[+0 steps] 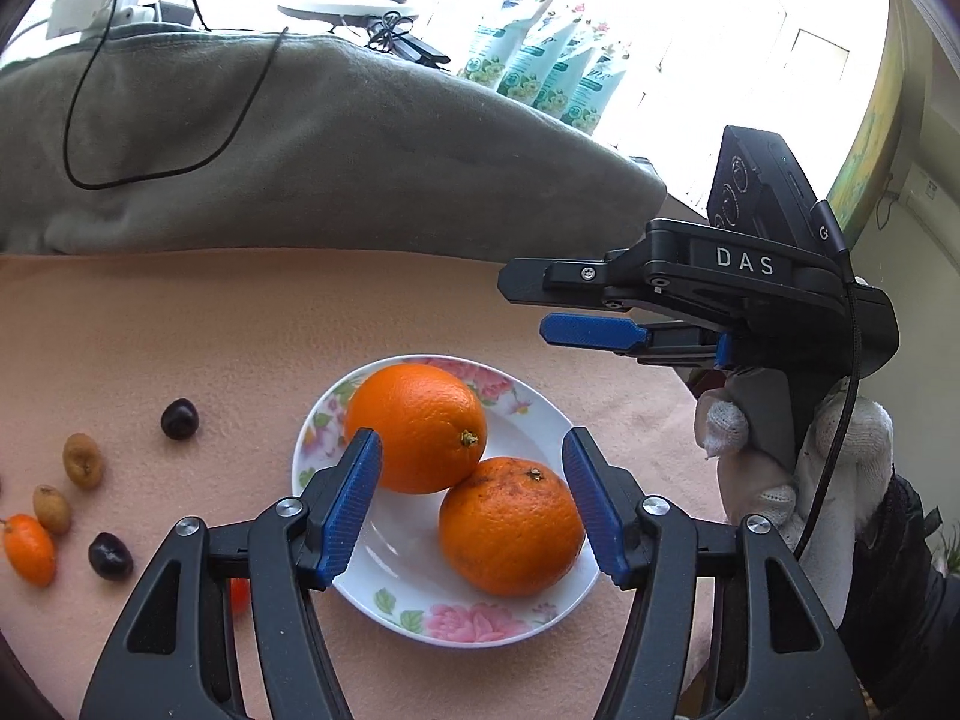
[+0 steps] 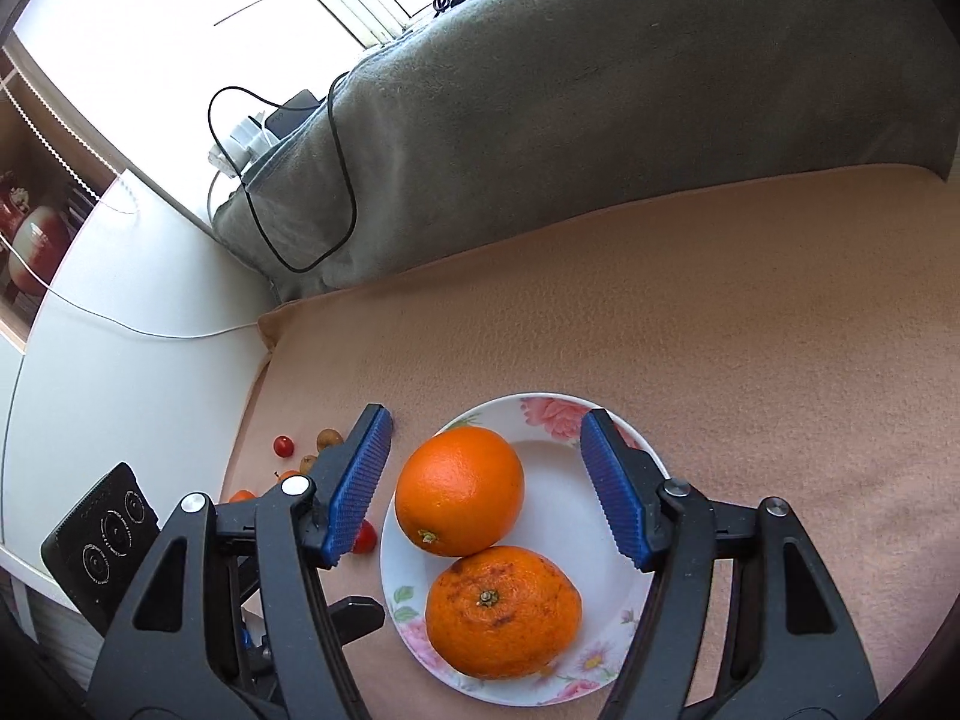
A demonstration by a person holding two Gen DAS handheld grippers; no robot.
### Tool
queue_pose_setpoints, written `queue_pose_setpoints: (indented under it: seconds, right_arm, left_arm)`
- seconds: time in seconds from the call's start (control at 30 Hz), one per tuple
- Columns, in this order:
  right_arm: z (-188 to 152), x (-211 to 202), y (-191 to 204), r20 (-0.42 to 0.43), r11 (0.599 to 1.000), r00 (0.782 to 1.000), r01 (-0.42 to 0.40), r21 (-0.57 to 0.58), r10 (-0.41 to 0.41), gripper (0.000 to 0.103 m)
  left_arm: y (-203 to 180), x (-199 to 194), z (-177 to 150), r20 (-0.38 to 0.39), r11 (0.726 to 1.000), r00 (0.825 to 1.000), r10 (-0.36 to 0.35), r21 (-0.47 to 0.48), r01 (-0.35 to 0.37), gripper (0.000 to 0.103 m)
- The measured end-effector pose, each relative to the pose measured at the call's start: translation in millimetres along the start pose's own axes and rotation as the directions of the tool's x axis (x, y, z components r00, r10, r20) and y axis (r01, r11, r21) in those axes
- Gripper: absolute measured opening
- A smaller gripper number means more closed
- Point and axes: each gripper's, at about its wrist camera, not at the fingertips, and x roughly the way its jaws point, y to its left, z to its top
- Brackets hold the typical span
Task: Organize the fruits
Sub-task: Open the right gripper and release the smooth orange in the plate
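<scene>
A peach-coloured cloth (image 2: 720, 312) covers the work surface, and behind it a grey-green blanket (image 1: 312, 144) is heaped up like a low wall with a black cable (image 1: 84, 138) looped over it. Past the blanket the window glare washes out most of the room; a row of flowered packets (image 1: 540, 66) stands on the sill. A flowered plate (image 1: 462, 618) sits on the cloth with two oranges (image 1: 417, 426) touching each other in it. Loose small fruits (image 1: 180, 418) lie scattered on the cloth to the plate's left: dark ones, brownish ones, a small orange one. The left gripper (image 1: 474, 504) hangs over the plate with its blue pads spread, nothing pinched. The right gripper (image 2: 483, 492), held in a white-gloved hand (image 1: 780, 456), is likewise spread and empty above the oranges. On the far side of the plate the cloth lies bare up to the blanket; its left edge drops to a white counter (image 2: 120, 384).
</scene>
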Motion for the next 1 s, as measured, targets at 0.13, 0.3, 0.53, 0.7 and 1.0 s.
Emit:
queue_pose_setpoints:
  seconds: [0.13,0.3,0.53,0.7,1.0]
  right_arm:
    - [-3.0,-3.1,3.4,0.017,1.0,1.0,0.018,-0.017,-0.018,0.069]
    - [-12.3,-5.5,9.4,0.032,0.998,0.998,0.05,-0.047,-0.049,0.07]
    - [-22.8,-15.2,19.8,0.088,0.993,0.993,0.085,-0.088,-0.077,0.073]
    - [-31.4,-15.6,30.2,0.105,0.987,0.99,0.107,-0.118,-0.095,0.073]
    - [-46.3,-10.6,65.2,0.137,0.969,0.987,0.117,-0.217,-0.088,0.073]
  left_arm:
    - [3.3,-1.5,1.1,0.006,1.0,1.0,0.018,-0.002,-0.018,0.062]
    - [5.6,-11.2,-5.9,0.014,0.999,0.999,0.046,0.012,-0.046,0.062]
    - [18.5,-34.0,-17.1,0.033,0.992,0.992,0.122,0.027,-0.123,0.062]
    - [44.5,-55.1,-22.6,0.053,0.978,0.976,0.21,-0.016,-0.21,0.062]
    - [101.9,-87.0,-39.3,0.046,0.925,0.928,0.37,-0.108,-0.363,0.062]
